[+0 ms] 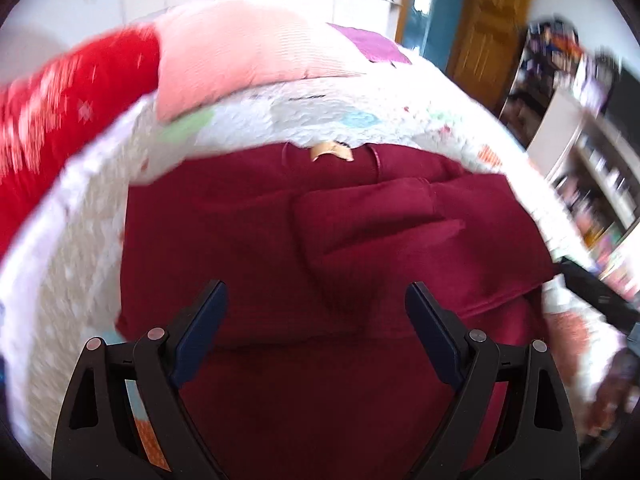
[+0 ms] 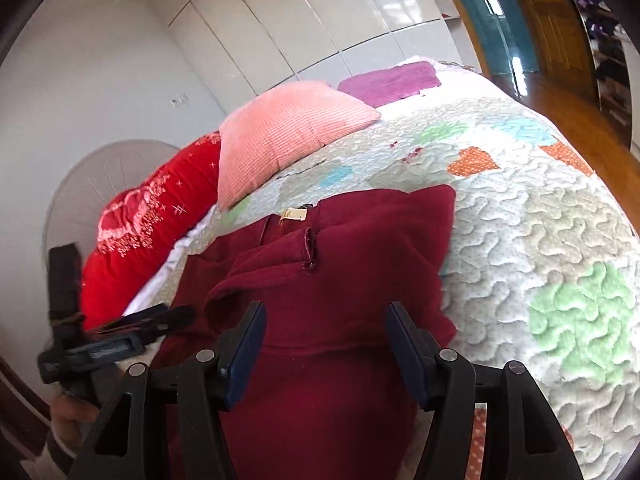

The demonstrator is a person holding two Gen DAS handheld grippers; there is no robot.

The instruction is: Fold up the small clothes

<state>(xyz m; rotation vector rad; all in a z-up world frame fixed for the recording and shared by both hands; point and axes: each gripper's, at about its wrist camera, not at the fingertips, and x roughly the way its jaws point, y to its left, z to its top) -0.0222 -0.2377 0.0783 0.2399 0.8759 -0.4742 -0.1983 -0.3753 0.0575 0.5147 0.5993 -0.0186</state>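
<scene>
A dark red garment (image 1: 312, 248) lies on the quilted bedspread (image 1: 80, 240), with folds across its middle and a tan label (image 1: 332, 151) at its far edge. My left gripper (image 1: 316, 304) is open just above the garment and holds nothing. In the right wrist view the same garment (image 2: 340, 264) lies on the quilt (image 2: 540, 220), partly folded, with its label (image 2: 294, 214) at the far edge. My right gripper (image 2: 326, 328) is open over the garment's near part and is empty. The left gripper (image 2: 120, 336) shows at the left of this view.
A pink pillow (image 2: 288, 132), a red embroidered pillow (image 2: 148, 224) and a purple cloth (image 2: 392, 80) lie at the far end of the bed. White wardrobe doors stand behind. A wooden floor and door (image 2: 552, 20) are at the right, with shelves (image 1: 592, 168) beside the bed.
</scene>
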